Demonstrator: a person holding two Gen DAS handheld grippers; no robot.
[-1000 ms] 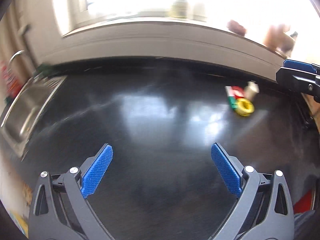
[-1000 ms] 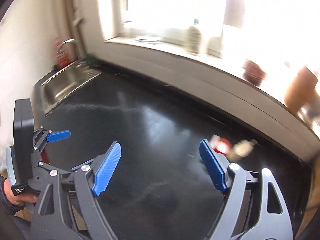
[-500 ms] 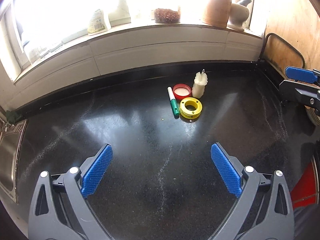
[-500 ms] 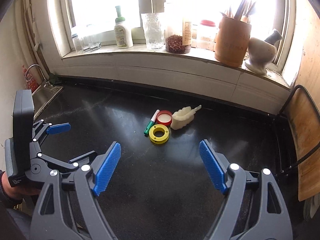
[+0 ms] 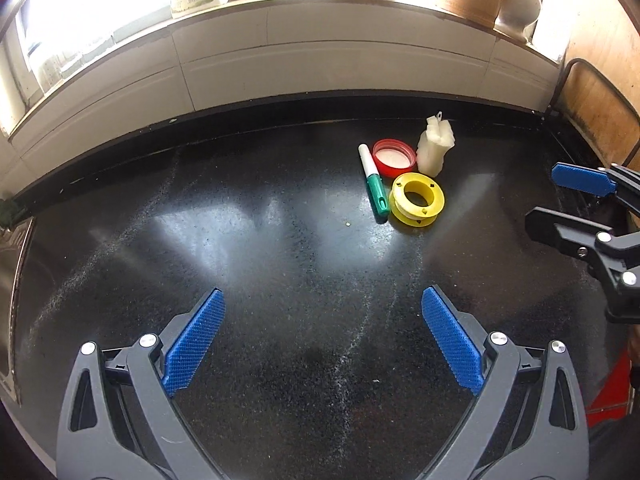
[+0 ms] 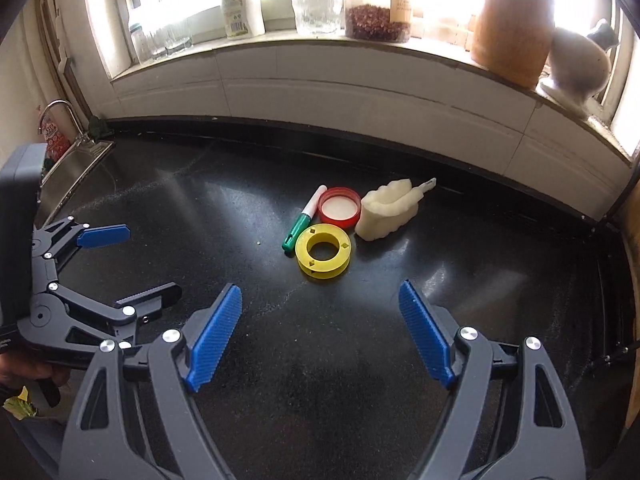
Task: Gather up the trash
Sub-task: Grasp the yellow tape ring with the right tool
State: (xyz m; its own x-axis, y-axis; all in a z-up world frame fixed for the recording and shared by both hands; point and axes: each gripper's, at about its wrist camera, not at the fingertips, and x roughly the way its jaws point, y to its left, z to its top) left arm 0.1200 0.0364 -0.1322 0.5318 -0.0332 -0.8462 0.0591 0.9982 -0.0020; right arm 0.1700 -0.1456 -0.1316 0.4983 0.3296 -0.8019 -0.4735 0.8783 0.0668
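Writing is scarce: a white bottle (image 6: pixel 242 10) on the windowsill (image 6: pixel 360 50) carries a printed label with a barcode in the left wrist view, the text too small to read, and a red packet (image 6: pixel 56 136) by the tap shows illegible lettering. Four scraps sit clustered on the black countertop (image 5: pixel 260 248), toward the back wall. A yellow plastic spool (image 6: pixel 323 256) with a round centre hole lies flat; touching its left side is a marker pen (image 6: pixel 304 218), white with a green cap. Just behind the spool lies a red lid (image 6: pixel 339 211) with a white inside, and to its right a crumpled whitish plastic piece (image 6: pixel 386 208). Left gripper (image 5: pixel 322 340) and right gripper (image 6: pixel 320 332) both hover spread wide, empty, well short of the cluster.
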